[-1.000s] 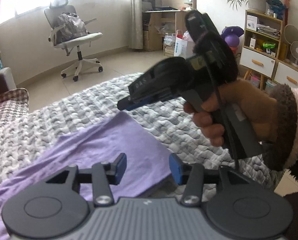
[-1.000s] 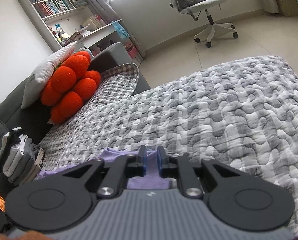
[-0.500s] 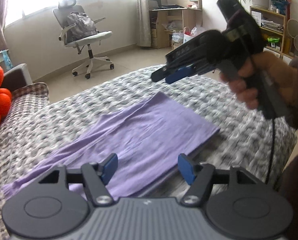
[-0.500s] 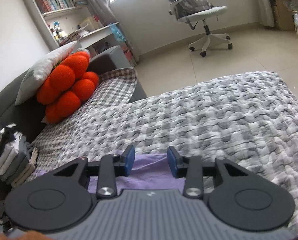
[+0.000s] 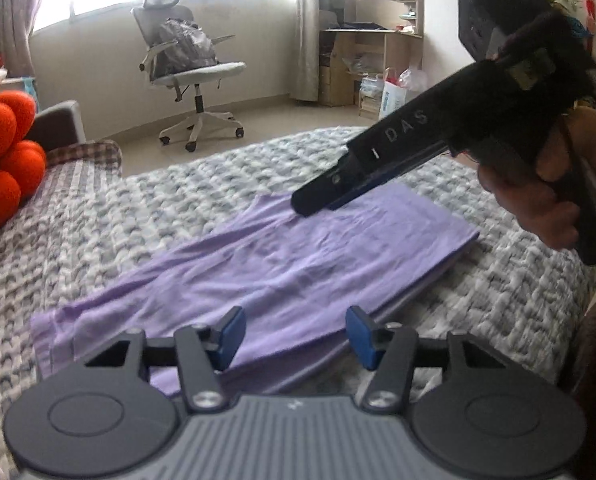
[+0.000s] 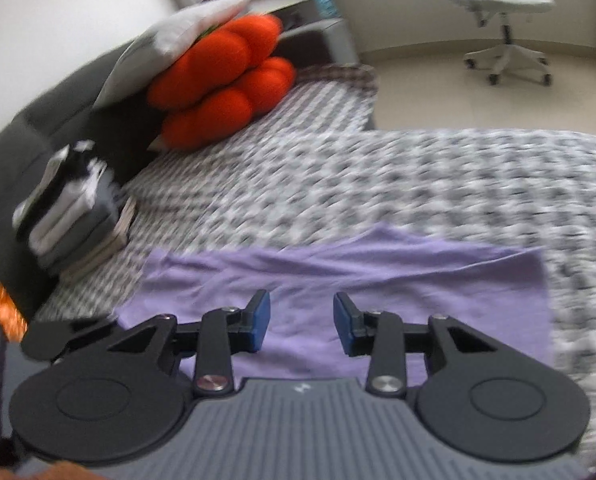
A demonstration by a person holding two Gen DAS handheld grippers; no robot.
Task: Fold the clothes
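Note:
A purple garment (image 5: 298, 264) lies flat in a long folded strip on the grey-and-white quilted bed (image 5: 177, 200). My left gripper (image 5: 295, 334) hovers over its near long edge; its jaws are closing with nothing between them. My right gripper (image 5: 318, 200), held by a hand (image 5: 546, 200), comes in from the right, its tip above the garment's far edge. In the right wrist view, which is blurred, the right gripper (image 6: 302, 326) stands open and empty above the garment (image 6: 378, 280).
An orange lobed cushion (image 6: 225, 80) and a grey pillow (image 6: 177, 40) rest against the dark sofa back. A stack of folded clothes (image 6: 73, 216) sits beside the garment's end. An office chair (image 5: 185, 64) stands on the floor beyond the bed.
The left view has drawn back, so the whole strip of garment now shows. The right gripper's jaws stand wider than a second ago, and it has swung towards the sofa end.

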